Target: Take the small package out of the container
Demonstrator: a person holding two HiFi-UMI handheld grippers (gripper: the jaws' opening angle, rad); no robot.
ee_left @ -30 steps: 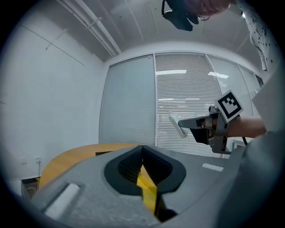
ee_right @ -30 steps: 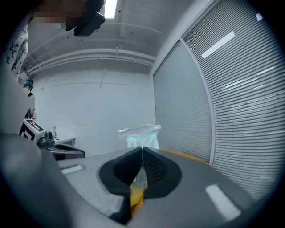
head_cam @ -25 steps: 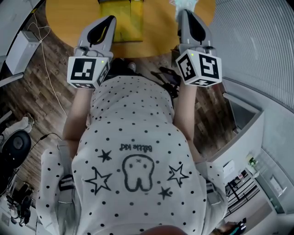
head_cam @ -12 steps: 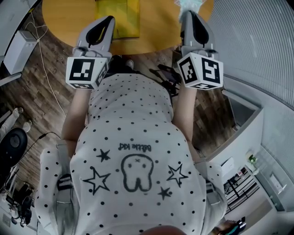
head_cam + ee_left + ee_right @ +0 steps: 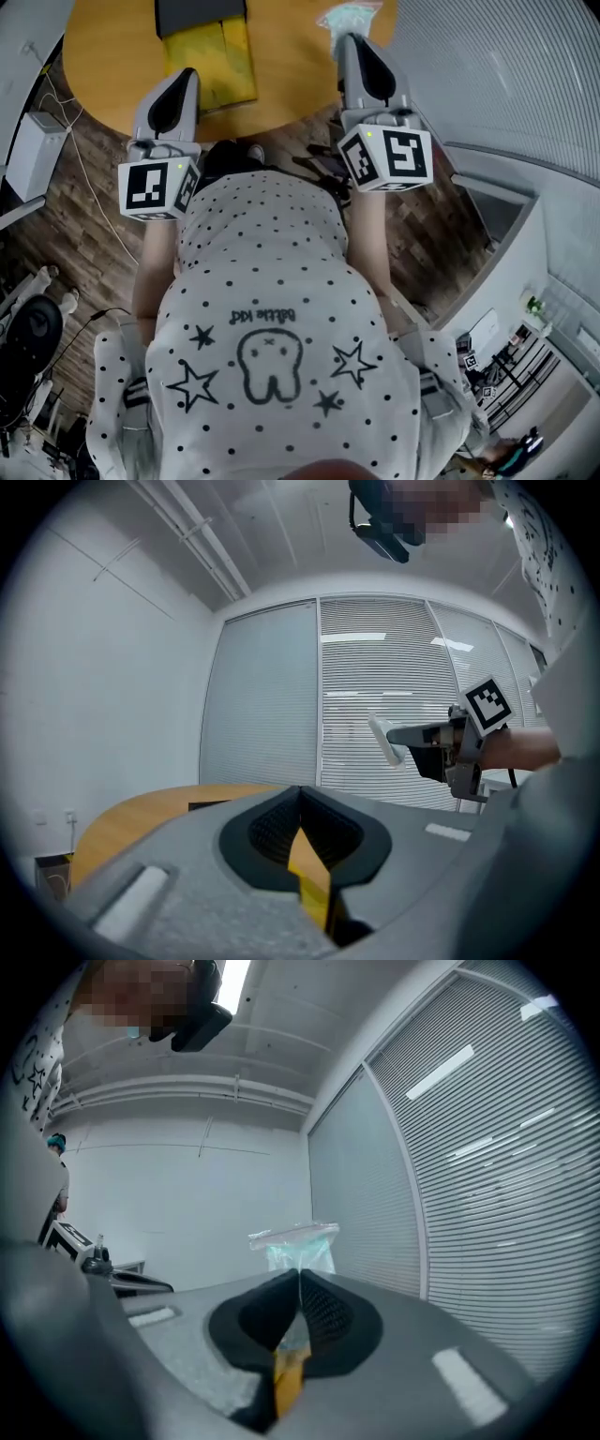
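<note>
In the head view my right gripper [image 5: 350, 39] is shut on a small clear package [image 5: 347, 16] with pale teal contents, held over the near right edge of the round wooden table [image 5: 291, 66]. In the right gripper view the package [image 5: 295, 1241] sticks up from the shut jaws of the right gripper [image 5: 300, 1275]. A yellow container [image 5: 214, 67] lies on the table to the left, with a dark box [image 5: 200, 14] at its far end. My left gripper [image 5: 176, 80] hovers at the container's near left side. Its jaws [image 5: 300, 791] are shut with nothing between them.
The table's near edge lies just beyond both grippers. A white box [image 5: 33, 141] and cables lie on the wooden floor at the left, with a chair base [image 5: 28, 328] lower left. Slatted blinds [image 5: 506, 66] and a grey cabinet [image 5: 497, 225] close off the right side.
Both grippers have shifted left and slightly back from the table. More of the table and the dark box have come into view. The right gripper still grips the package.
</note>
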